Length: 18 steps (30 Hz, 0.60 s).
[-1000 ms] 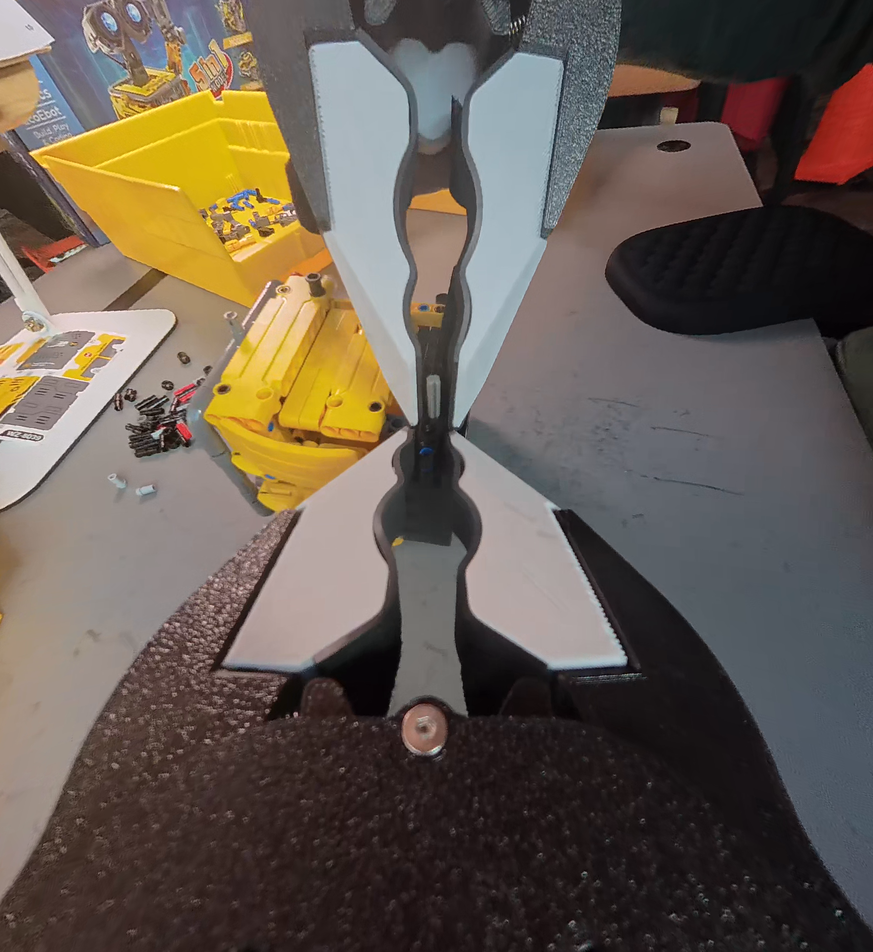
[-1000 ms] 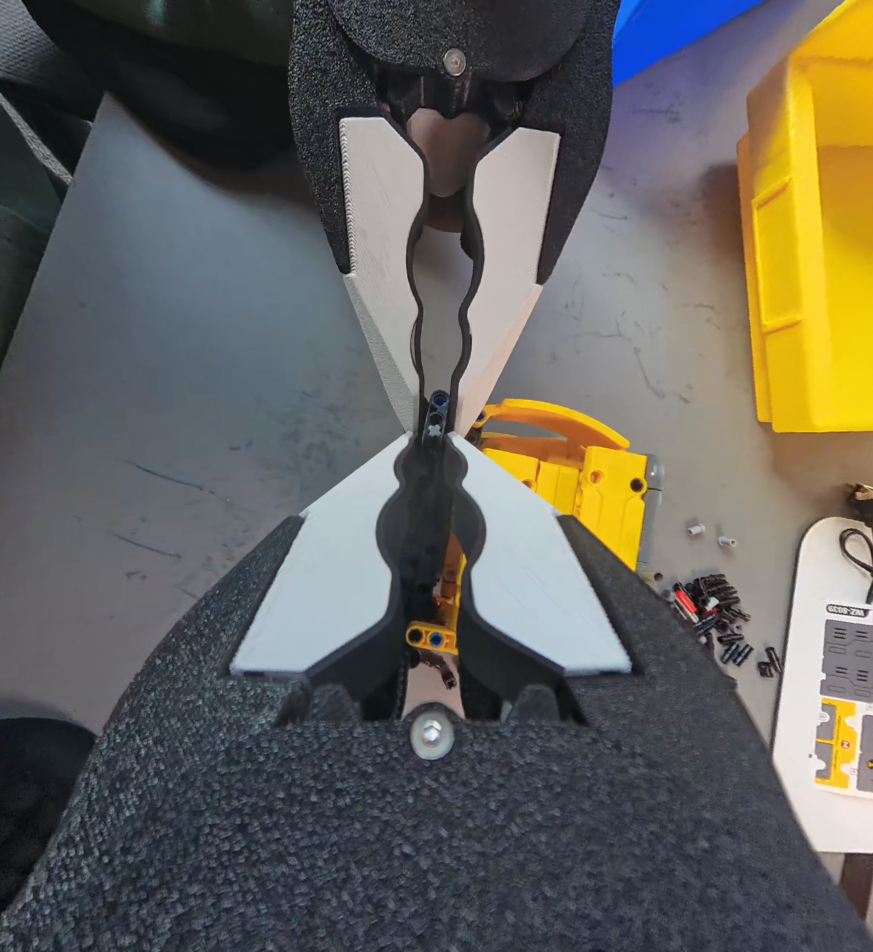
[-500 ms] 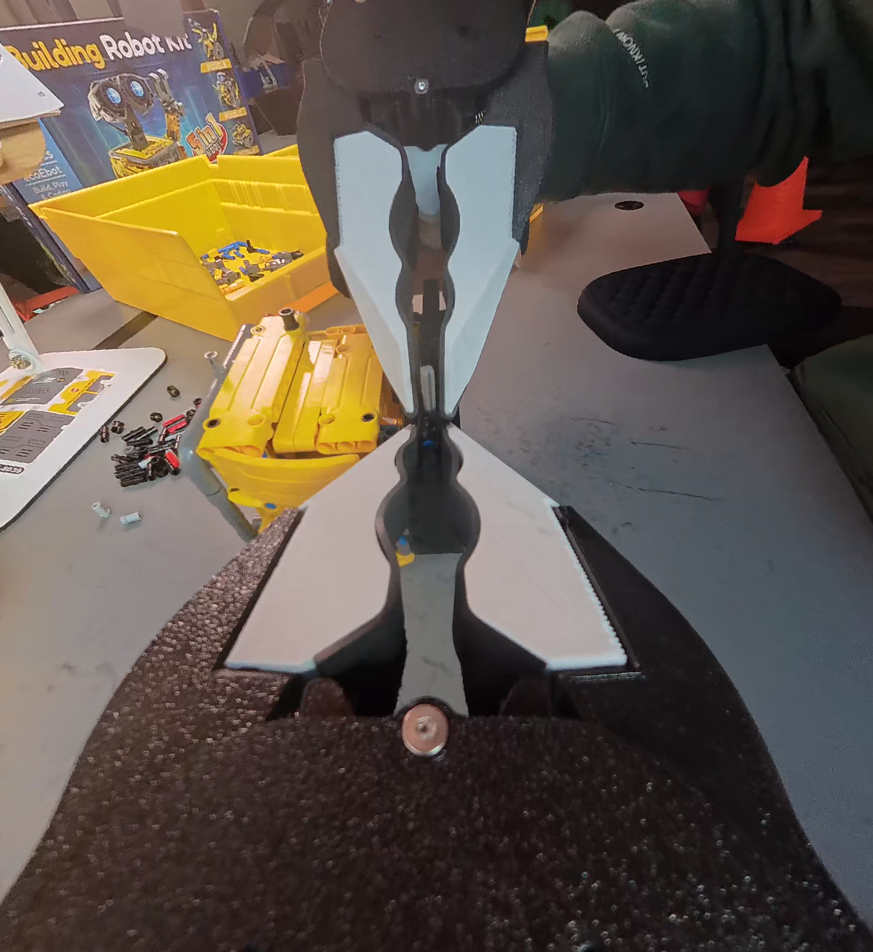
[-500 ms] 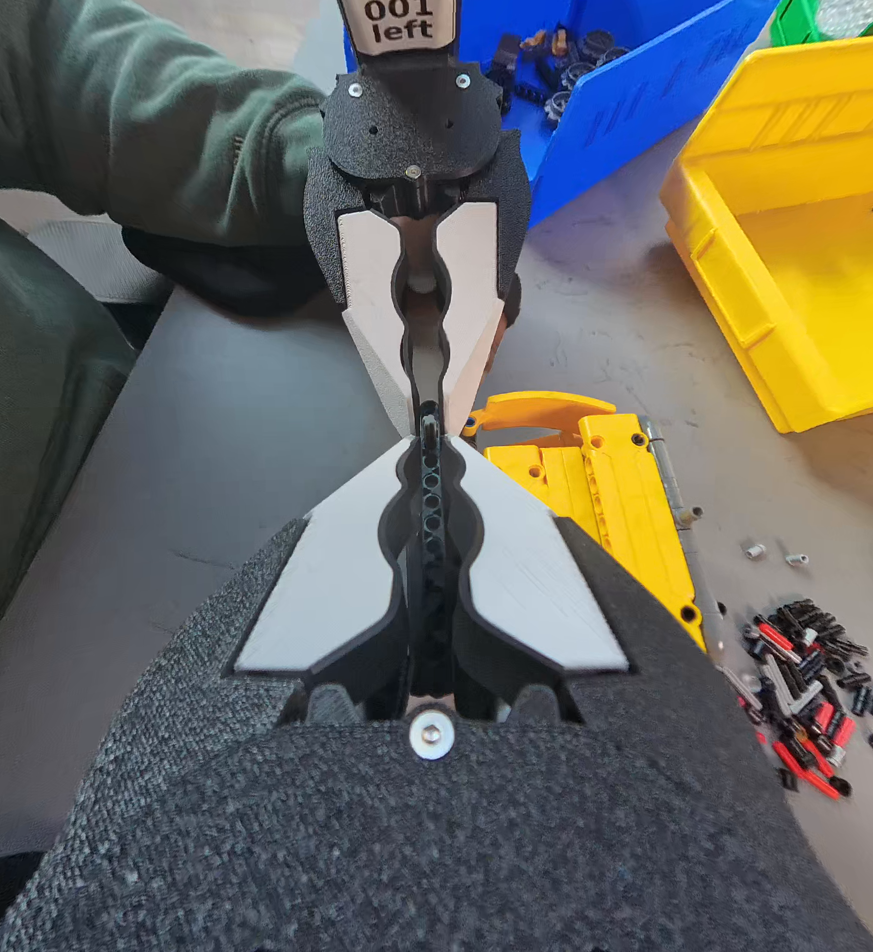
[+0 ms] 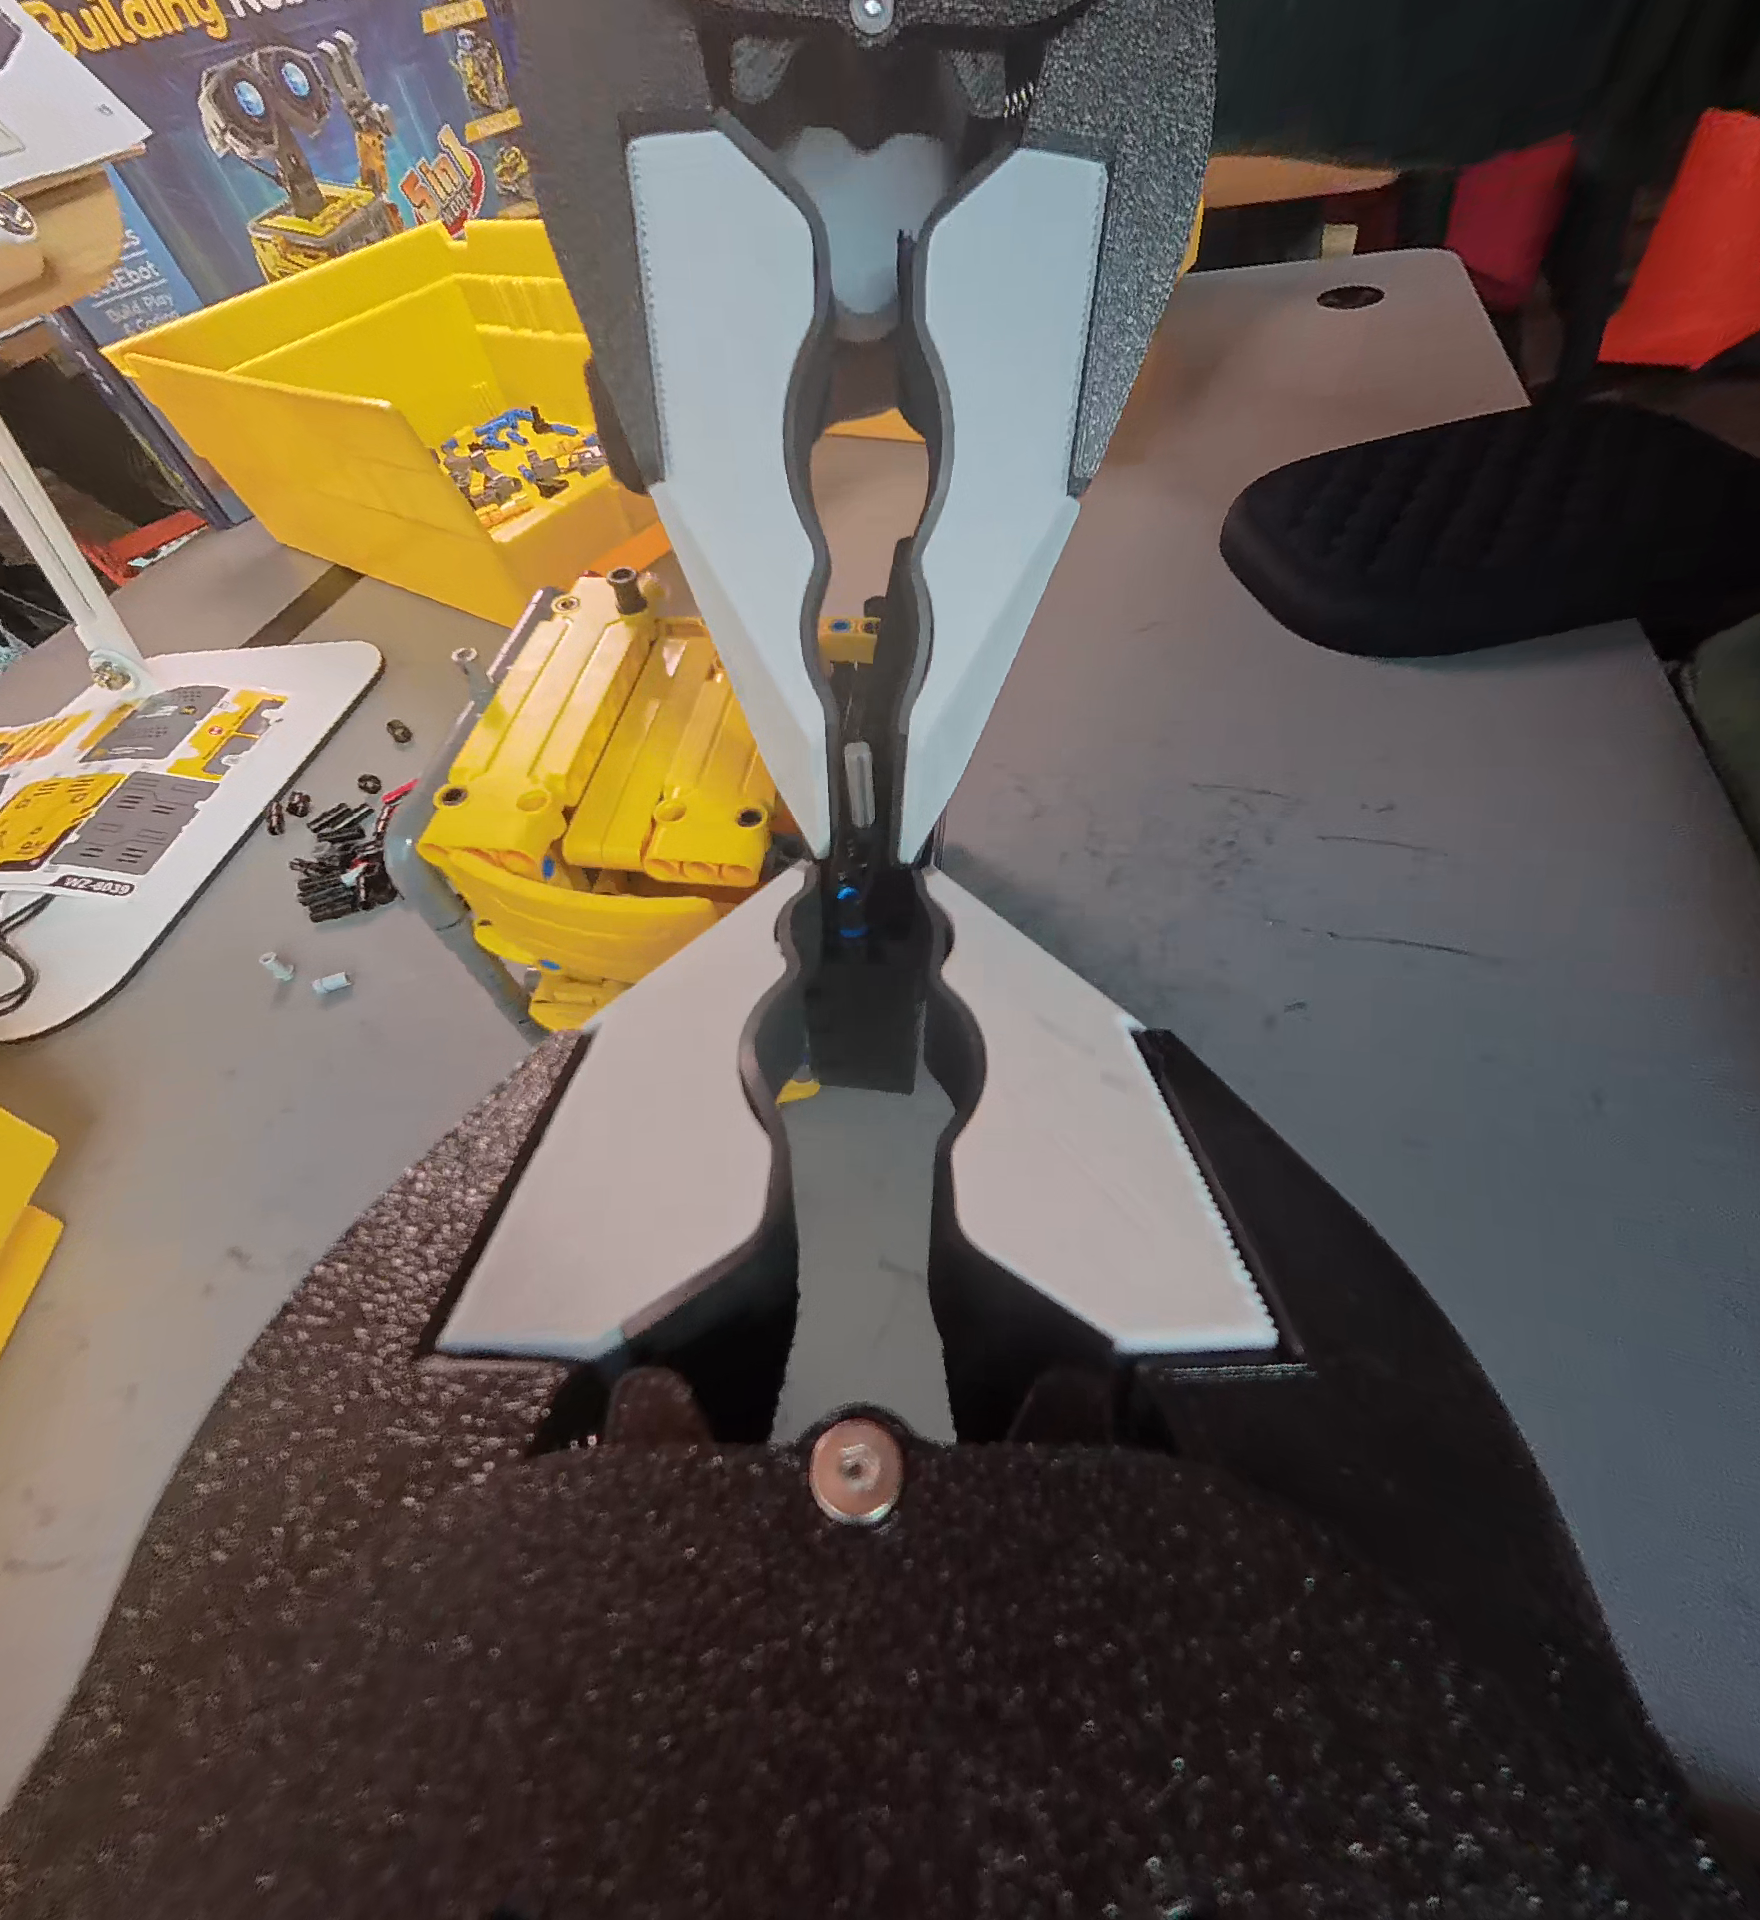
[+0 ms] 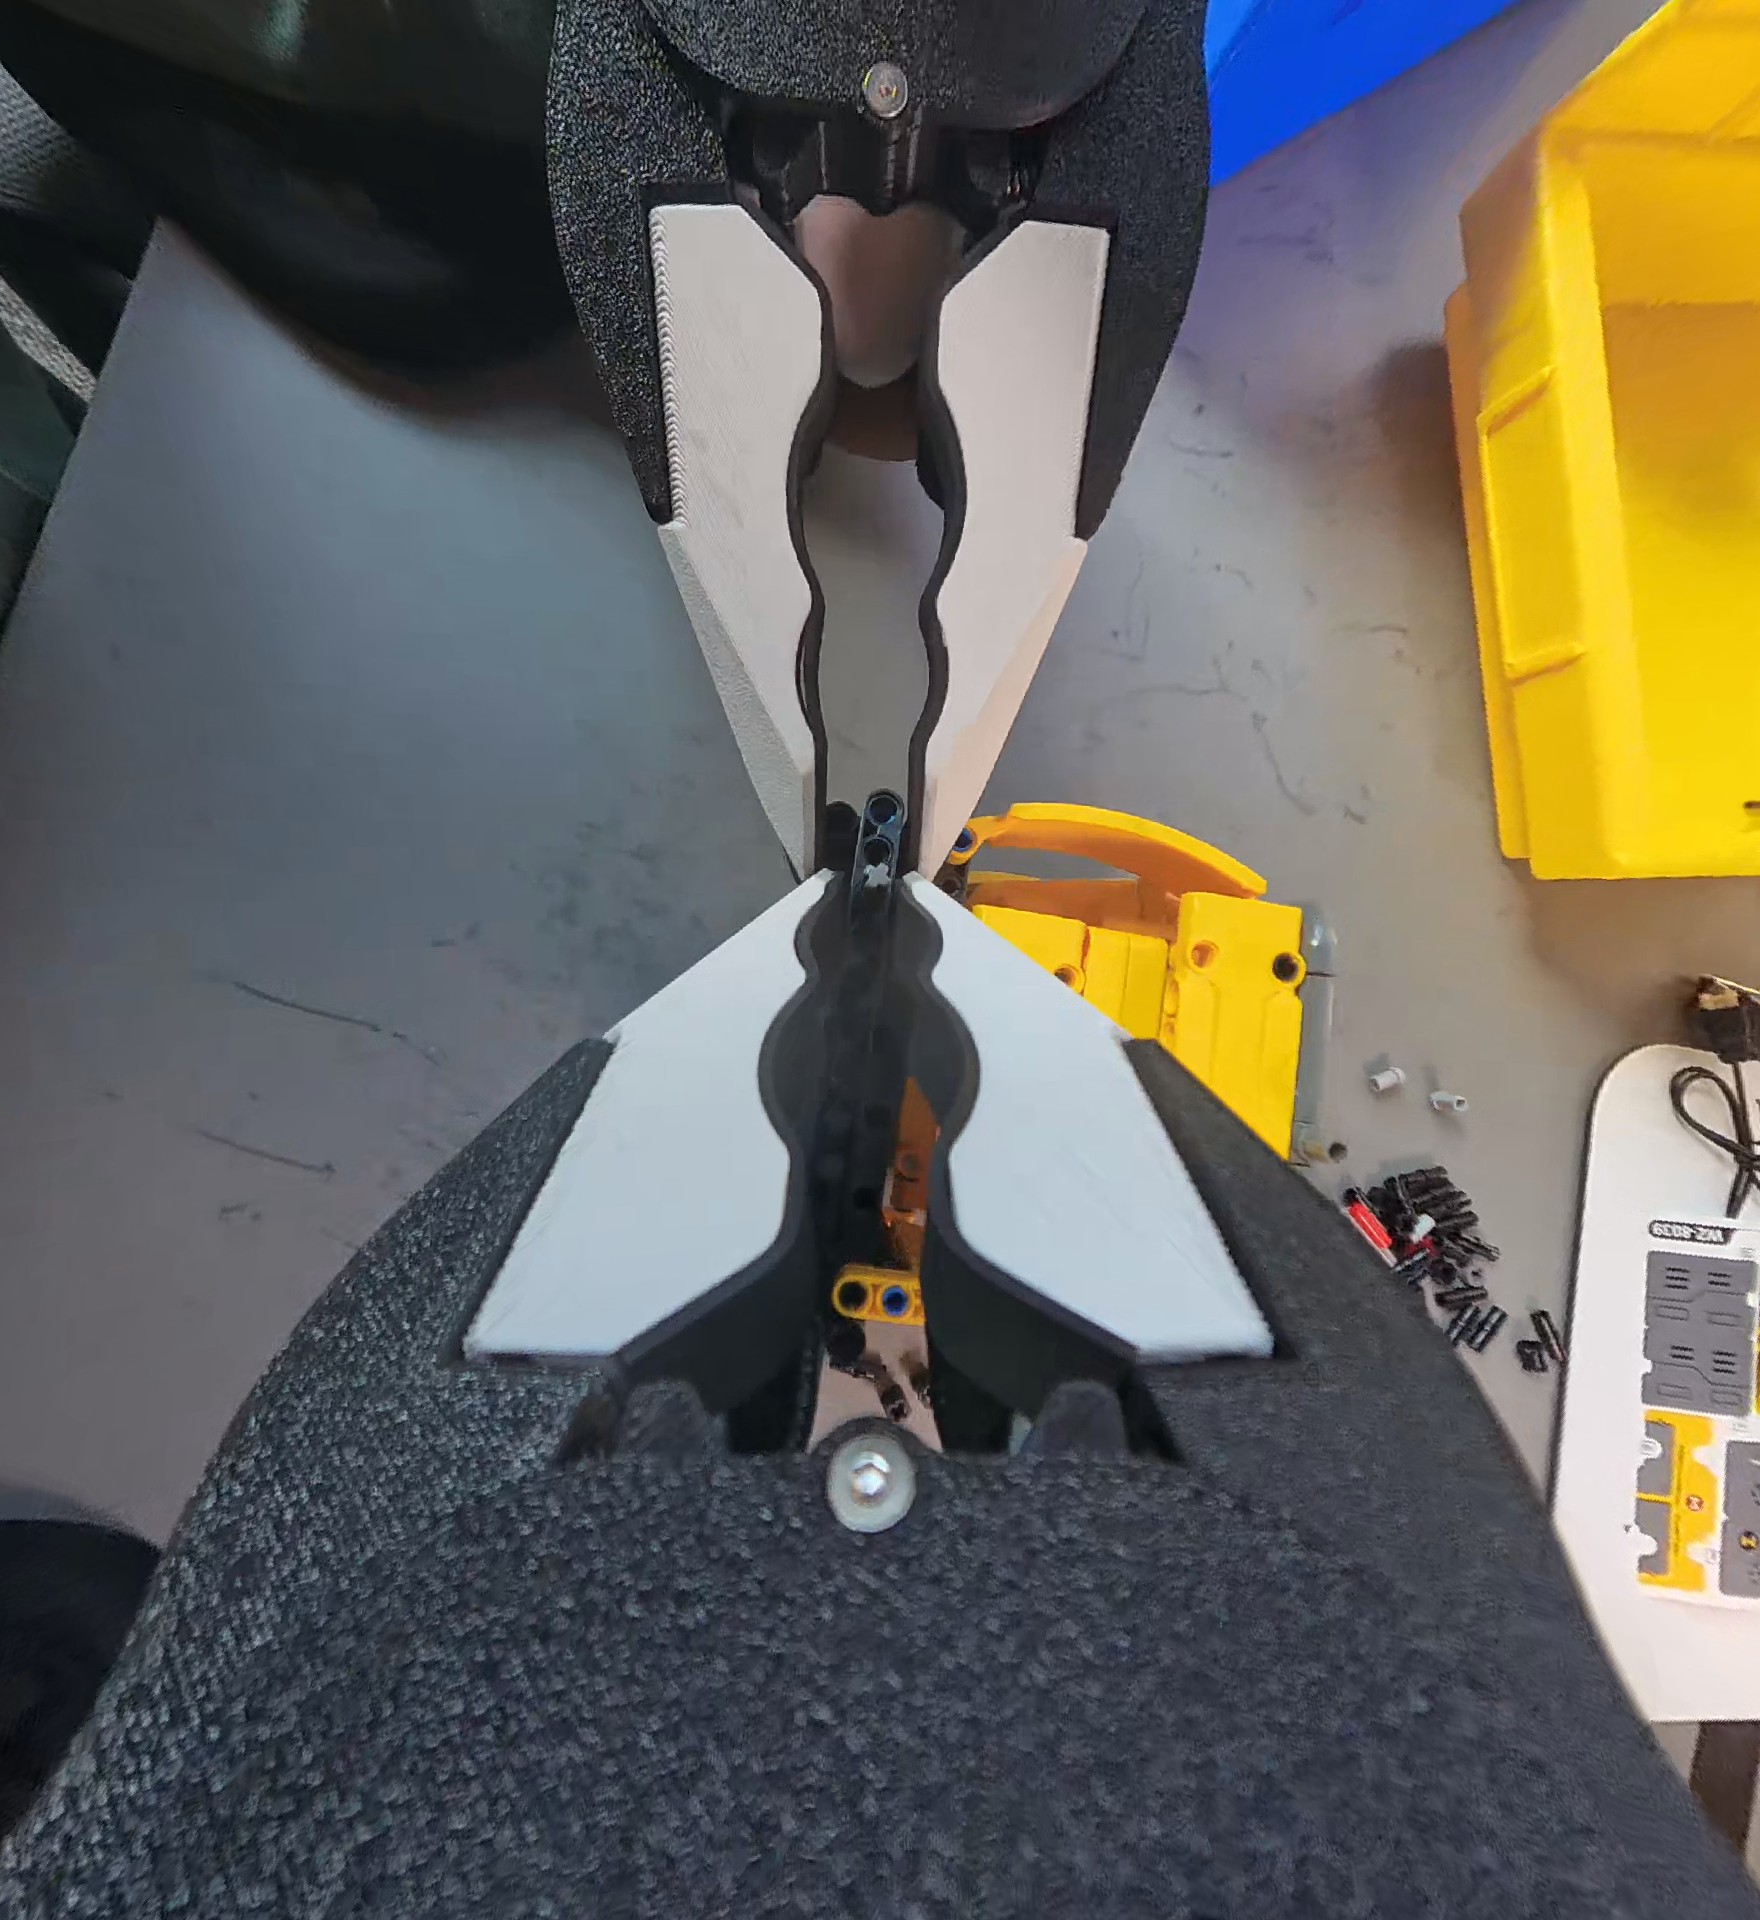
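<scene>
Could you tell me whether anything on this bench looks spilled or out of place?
Yes: a small heap of black pins, a few red among them, lies loose on the grey table beside the yellow brick assembly, not in the yellow bin. Two tiny grey bushes lie apart from it.

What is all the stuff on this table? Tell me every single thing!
table: one, grey, under everything
yellow block model: one, just beyond the gripper tips
black beam: one, with holes, pinched between both grippers' tips
yellow bin: one, far left, small blue and black parts inside
blue bin: one, only a corner shows
black pins: a small pile, some red, left of the model
grey bushes: two, near the pins
instruction sheet: one, on a white stand
kit box: one, blue, behind the bin
black chair seat: one, right edge
left gripper: shut on the beam
right gripper: shut on the beam
</scene>
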### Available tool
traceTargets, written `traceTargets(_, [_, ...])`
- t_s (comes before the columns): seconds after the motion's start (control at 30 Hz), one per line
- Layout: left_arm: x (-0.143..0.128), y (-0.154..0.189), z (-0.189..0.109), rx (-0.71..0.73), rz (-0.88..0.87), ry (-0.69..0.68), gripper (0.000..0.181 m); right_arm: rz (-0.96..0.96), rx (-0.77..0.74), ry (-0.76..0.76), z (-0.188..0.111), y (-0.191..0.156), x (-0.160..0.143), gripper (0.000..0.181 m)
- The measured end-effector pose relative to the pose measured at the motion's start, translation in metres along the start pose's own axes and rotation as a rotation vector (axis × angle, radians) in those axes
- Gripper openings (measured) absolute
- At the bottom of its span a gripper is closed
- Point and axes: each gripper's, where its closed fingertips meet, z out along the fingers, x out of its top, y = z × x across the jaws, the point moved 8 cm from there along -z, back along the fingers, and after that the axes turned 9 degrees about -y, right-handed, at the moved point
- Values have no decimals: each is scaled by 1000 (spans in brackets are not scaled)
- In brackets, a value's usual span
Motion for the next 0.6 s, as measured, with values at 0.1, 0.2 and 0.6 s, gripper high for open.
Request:
traceTargets(0.1, [-1, -1, -2, 4, -4, -3, 16, 27, 6, 0, 2, 2, 2, 8])
traceTargets(0.2, [0, -1, -6, -5, -3, -5, 15, 33, 19, 2, 0, 1, 0, 6])
traceTargets(0.6, [0, 0, -7, -8, -24, -9, 10, -16, 17, -29, 2, 0, 4, 7])
